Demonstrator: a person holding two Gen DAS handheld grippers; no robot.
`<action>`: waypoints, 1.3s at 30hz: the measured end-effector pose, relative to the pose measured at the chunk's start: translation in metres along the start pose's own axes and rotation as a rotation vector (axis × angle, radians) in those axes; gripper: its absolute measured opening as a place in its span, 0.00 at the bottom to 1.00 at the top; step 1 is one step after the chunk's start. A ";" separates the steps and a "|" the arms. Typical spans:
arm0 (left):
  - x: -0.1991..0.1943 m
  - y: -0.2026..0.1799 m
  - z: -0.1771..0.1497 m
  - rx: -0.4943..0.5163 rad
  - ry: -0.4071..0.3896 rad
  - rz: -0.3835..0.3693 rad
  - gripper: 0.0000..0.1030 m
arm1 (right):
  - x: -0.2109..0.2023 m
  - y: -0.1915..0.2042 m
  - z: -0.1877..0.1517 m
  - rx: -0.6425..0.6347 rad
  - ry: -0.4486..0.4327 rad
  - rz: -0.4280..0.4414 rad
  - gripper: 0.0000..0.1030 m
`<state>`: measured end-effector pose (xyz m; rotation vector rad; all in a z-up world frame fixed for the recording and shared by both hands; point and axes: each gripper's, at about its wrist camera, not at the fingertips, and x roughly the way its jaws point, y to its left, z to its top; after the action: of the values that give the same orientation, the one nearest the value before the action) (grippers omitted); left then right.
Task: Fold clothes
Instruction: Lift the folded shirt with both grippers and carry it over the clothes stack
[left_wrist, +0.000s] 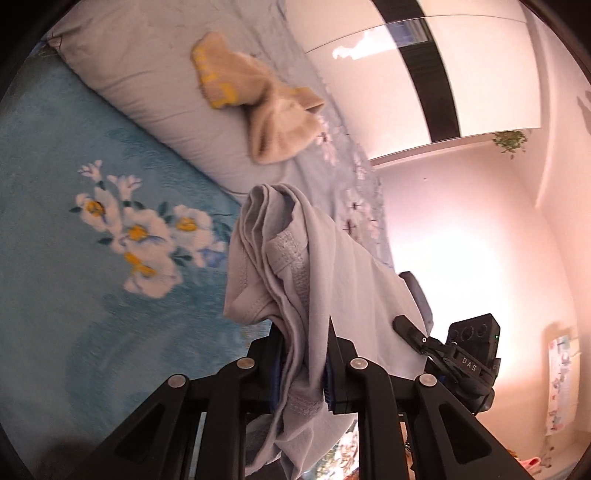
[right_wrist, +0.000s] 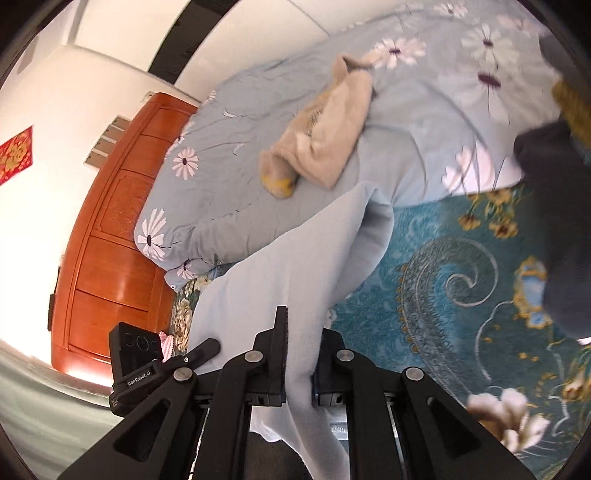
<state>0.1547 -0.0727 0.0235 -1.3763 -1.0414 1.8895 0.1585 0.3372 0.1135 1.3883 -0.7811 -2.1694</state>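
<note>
Pale grey-blue garment (left_wrist: 317, 280), bunched, hanging

Garment (left_wrist: 325, 280): pale grey-blue, plain. Towel (left_wrist: 255, 99): beige, yellow markings. Blanket (left_wrist: 92, 221): teal, white-and-yellow flowers. Quilt (right_wrist: 424, 110): light blue, white daisies. Cabinet (right_wrist: 110, 240): orange-brown.
</note>
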 end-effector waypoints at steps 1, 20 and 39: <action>-0.002 -0.009 -0.004 0.011 -0.006 -0.011 0.19 | -0.011 0.006 0.000 -0.021 -0.013 -0.005 0.09; 0.033 -0.177 -0.045 0.312 0.078 -0.085 0.19 | -0.202 -0.001 0.005 -0.122 -0.231 -0.090 0.09; 0.211 -0.311 -0.051 0.528 0.325 -0.113 0.18 | -0.317 -0.134 0.079 -0.024 -0.338 -0.225 0.09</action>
<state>0.1400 0.2762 0.1723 -1.2209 -0.4081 1.6273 0.2022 0.6552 0.2603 1.1587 -0.7403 -2.6239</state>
